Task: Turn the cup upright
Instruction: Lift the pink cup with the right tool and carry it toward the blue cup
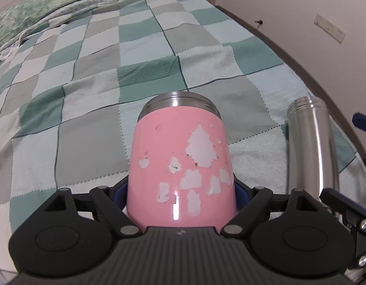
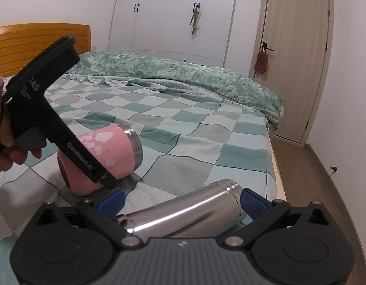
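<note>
A pink cup (image 1: 180, 166) with worn white patches and a steel threaded rim lies on its side on the checked bed cover, mouth pointing away. My left gripper (image 1: 181, 194) is shut on the pink cup near its base. The cup also shows in the right wrist view (image 2: 104, 152), with the left gripper's black body (image 2: 52, 109) across it. A steel cup (image 2: 183, 211) lies on its side between the blue pads (image 2: 251, 201) of my right gripper (image 2: 180, 201), which is wide open around it. The steel cup also shows in the left wrist view (image 1: 311, 147).
The checked green and grey bed cover (image 1: 135, 76) spreads ahead. A rumpled green quilt (image 2: 183, 73) lies at the far side. The bed's right edge (image 2: 277, 180) drops to a wood floor. A door (image 2: 294, 59) and white wardrobe (image 2: 173, 16) stand behind.
</note>
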`<state>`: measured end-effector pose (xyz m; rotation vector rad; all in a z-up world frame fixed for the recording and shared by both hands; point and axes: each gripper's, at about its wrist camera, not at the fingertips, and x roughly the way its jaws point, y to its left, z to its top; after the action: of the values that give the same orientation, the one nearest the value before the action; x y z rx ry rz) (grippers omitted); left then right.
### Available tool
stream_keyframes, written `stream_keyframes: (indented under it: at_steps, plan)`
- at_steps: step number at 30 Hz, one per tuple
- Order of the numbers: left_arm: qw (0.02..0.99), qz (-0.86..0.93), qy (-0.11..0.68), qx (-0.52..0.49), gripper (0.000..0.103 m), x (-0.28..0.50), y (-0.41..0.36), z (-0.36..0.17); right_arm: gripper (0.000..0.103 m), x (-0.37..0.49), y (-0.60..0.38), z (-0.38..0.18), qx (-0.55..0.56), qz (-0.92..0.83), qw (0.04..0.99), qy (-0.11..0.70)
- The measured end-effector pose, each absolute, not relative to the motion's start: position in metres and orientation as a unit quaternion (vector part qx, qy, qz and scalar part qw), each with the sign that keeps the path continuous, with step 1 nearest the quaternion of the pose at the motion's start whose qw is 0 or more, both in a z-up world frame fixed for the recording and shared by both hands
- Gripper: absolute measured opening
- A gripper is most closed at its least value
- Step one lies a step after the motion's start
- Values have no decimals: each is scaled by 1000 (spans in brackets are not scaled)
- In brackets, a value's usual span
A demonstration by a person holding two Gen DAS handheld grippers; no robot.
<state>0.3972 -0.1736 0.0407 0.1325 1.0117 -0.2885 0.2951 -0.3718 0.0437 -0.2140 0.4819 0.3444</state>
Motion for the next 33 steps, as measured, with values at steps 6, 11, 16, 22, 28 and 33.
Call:
stream_keyframes:
  at_steps: [6,11,16,22,28,33]
  plan:
    - [876,-134,461,53,85,360,-157,61,103,267,-361,58,-106,168,952,232]
    - [879,-126,458,33,85,314,-136,76,103,235,-342,71,-114,174,951,230]
    - [882,-114,458,10,85,267,-114,81,103,201,-320,80,-118,188,948,230]
    - [881,-91,463,-27,85,222,-90,72,103,167,-300,78,-118,202,943,238]
    - [876,-68,475,-45,85,196,-78,49,103,143,-290,69,-114,212,938,250]
    - [879,-59,469,-62,85,190,-72,34,103,133,-285,61,-113,212,935,261]
